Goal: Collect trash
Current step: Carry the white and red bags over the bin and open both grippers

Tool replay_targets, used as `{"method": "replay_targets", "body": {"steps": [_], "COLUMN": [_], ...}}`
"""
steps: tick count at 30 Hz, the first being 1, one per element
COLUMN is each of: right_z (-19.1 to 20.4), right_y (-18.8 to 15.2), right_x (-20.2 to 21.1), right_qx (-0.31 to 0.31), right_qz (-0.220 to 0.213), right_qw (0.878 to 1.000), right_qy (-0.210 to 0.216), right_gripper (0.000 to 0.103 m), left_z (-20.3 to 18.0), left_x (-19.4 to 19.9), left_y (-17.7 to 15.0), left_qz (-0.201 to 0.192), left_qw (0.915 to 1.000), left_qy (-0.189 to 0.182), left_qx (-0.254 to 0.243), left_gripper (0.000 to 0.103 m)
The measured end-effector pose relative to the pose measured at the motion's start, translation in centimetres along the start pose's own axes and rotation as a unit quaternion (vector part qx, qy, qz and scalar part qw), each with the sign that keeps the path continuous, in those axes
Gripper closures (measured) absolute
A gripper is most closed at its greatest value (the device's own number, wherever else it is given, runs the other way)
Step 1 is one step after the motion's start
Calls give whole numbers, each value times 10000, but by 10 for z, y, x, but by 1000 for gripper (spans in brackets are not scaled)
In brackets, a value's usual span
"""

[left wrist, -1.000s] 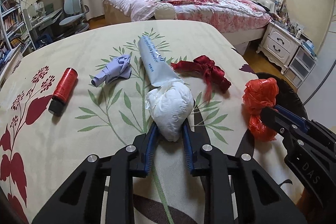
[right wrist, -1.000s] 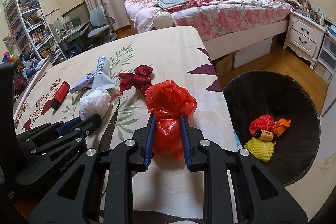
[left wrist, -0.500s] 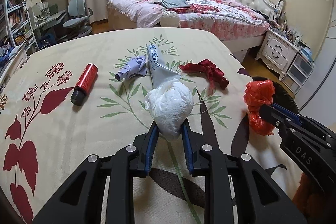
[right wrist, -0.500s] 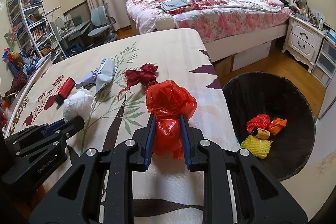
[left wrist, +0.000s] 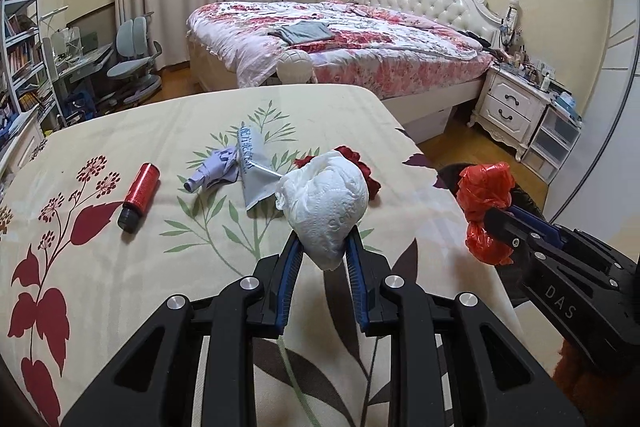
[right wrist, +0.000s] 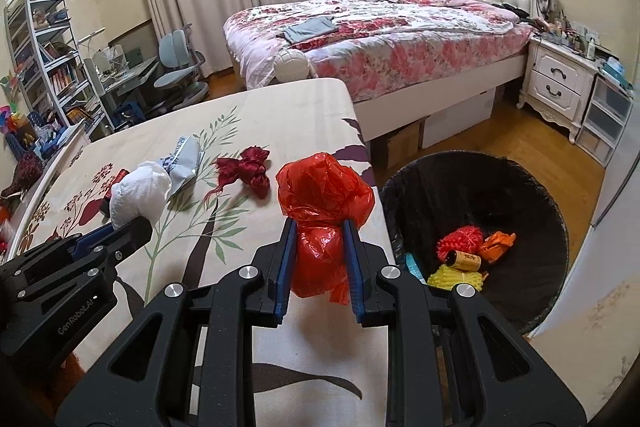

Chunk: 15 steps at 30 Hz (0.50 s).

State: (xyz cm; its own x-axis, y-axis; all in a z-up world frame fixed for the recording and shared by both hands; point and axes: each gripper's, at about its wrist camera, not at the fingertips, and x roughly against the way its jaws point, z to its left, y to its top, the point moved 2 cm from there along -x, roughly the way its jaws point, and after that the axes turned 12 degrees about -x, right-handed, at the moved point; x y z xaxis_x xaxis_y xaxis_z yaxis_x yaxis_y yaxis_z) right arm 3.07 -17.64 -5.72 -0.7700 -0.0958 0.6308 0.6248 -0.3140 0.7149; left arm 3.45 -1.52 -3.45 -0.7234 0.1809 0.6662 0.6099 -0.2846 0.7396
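My left gripper [left wrist: 322, 245] is shut on a white crumpled tissue wad [left wrist: 327, 201] and holds it above the table; the wad also shows in the right wrist view [right wrist: 138, 195]. My right gripper [right wrist: 318, 239] is shut on a red plastic bag [right wrist: 324, 207], held near the table's right edge; the bag also shows in the left wrist view [left wrist: 484, 205]. A black-lined trash bin [right wrist: 532, 195] stands on the floor to the right, with red, orange and yellow trash and a small bottle inside.
On the leaf-patterned tablecloth [left wrist: 100, 267] lie a red spool [left wrist: 138, 195], a lilac paper scrap [left wrist: 214, 173], a grey tube [left wrist: 252, 167] and a dark red ribbon [right wrist: 246, 173]. A bed [right wrist: 380, 35] and a nightstand [right wrist: 560, 83] stand behind.
Both grippers have risen from the table with their loads. The white wad has been lifted off the cloth, and the red bag sits higher beside the bin.
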Motion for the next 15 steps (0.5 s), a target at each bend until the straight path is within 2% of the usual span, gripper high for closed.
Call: {"method": "replay_targets", "body": {"steps": [15], "right_z": [-48], "right_y": [21], "right_x": [10], "right_qx": [-354], "right_qz": [-339], "right_qw": [9981], "right_qy": [-364], "right_gripper": [80], "left_z": [-53], "left_x": [-20], "left_y": [30], "left_qz": [-142], "left_qw": [9988], "left_qy": [-208], "left_qx": [-423], "left_gripper": [78]}}
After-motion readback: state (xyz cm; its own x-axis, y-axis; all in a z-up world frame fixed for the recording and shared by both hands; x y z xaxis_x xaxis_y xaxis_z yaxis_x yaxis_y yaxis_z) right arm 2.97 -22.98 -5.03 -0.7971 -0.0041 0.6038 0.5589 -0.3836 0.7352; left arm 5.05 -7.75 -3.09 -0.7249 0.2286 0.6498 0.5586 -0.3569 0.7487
